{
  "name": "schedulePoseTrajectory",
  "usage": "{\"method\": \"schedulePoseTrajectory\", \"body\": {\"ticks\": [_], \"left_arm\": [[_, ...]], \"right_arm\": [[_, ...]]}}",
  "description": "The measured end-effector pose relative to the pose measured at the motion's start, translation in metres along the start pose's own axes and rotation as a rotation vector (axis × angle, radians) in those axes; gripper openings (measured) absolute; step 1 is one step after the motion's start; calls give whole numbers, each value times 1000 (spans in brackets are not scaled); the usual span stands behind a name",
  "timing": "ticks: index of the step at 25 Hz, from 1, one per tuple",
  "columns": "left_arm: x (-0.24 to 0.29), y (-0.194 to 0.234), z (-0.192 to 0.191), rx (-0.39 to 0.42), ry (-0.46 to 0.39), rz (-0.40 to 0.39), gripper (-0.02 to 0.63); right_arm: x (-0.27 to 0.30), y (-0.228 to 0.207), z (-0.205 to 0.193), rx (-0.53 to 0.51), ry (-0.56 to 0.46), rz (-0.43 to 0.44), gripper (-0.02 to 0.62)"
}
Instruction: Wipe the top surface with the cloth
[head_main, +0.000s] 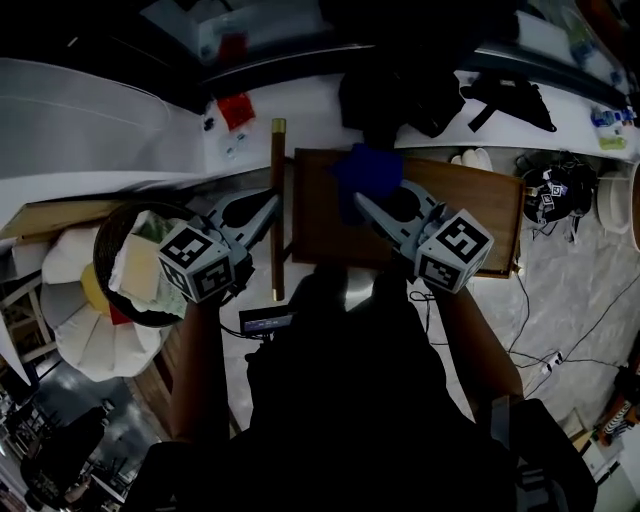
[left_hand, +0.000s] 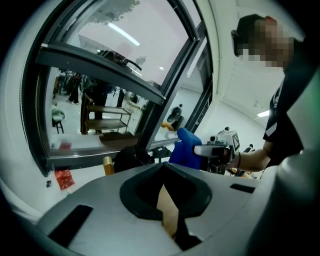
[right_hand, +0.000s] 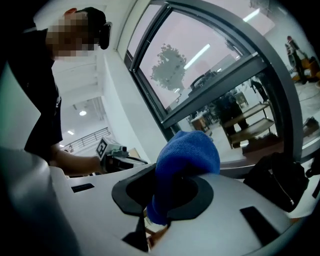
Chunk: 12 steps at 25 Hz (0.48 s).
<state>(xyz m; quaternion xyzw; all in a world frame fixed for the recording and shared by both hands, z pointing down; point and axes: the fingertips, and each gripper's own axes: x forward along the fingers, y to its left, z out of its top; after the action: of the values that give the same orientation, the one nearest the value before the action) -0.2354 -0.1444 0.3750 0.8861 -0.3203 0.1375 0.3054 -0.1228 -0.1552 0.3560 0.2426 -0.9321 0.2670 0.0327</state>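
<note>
Since the top is to be wiped, the cloth (head_main: 365, 165) is seen in the head view gripped by the right claw (head_main: 366, 200) over the tabletop's (head_main: 470, 205) far left corner, ready to be drawn across. The left claw (head_main: 266, 207) is held off the left edge, near a basket (head_main: 100, 250) filled with pale and yellow goods that cannot be named. In the left gripper view its jaws are met, nothing between. In the right gripper view the cloth is pinched, bunched above the jaws.
</note>
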Motion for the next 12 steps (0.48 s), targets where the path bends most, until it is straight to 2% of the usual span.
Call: {"method": "schedulePoseTrajectory", "body": {"ticks": [4, 12], "left_arm": [[8, 26, -8, -17, 21, -2, 9], [32, 65, -34, -53, 91, 7, 9]], "right_arm": [[50, -8, -22, 24, 46, 11, 63], [116, -52, -97, 174, 181, -93, 63]]}}
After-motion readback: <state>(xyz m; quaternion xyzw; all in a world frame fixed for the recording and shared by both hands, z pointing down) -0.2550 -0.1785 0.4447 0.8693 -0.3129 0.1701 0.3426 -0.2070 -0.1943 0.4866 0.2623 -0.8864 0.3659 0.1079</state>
